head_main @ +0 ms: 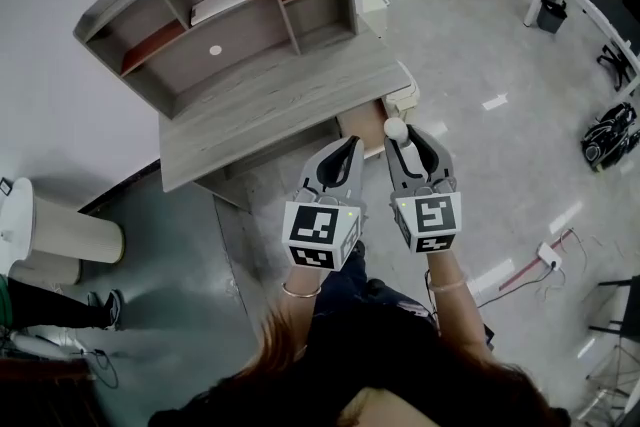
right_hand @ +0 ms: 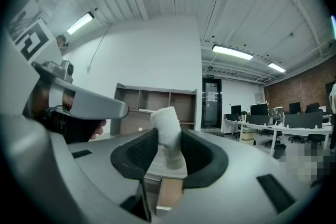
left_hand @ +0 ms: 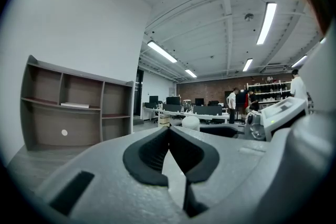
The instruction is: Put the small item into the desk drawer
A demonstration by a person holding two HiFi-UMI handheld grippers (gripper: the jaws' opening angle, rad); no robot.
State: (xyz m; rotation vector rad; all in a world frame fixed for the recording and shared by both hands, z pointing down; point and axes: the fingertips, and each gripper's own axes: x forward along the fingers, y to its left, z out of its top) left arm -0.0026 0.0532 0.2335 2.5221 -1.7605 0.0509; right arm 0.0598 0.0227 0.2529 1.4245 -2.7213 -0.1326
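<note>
White cylindrical bin point(head_main: 70, 233), floor power strip point(head_main: 548, 256), long white office tables point(head_main: 588, 0).

No words, brands or numbers are legible. The cube on the left gripper point(head_main: 351, 144) and the one on the right gripper point(head_main: 405, 133) show only black-and-white patterns. The small sign point(right_hand: 210, 76) above the doorway point(right_hand: 211, 105) is unreadable.

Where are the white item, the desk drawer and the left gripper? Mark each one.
white item point(right_hand: 167, 136): right gripper view, on its middle section.
desk drawer point(head_main: 358, 123): head view, on the tan wood showing below the desk edge.
left gripper point(left_hand: 169, 131): left gripper view, where the tips of its jaws meet.
</note>
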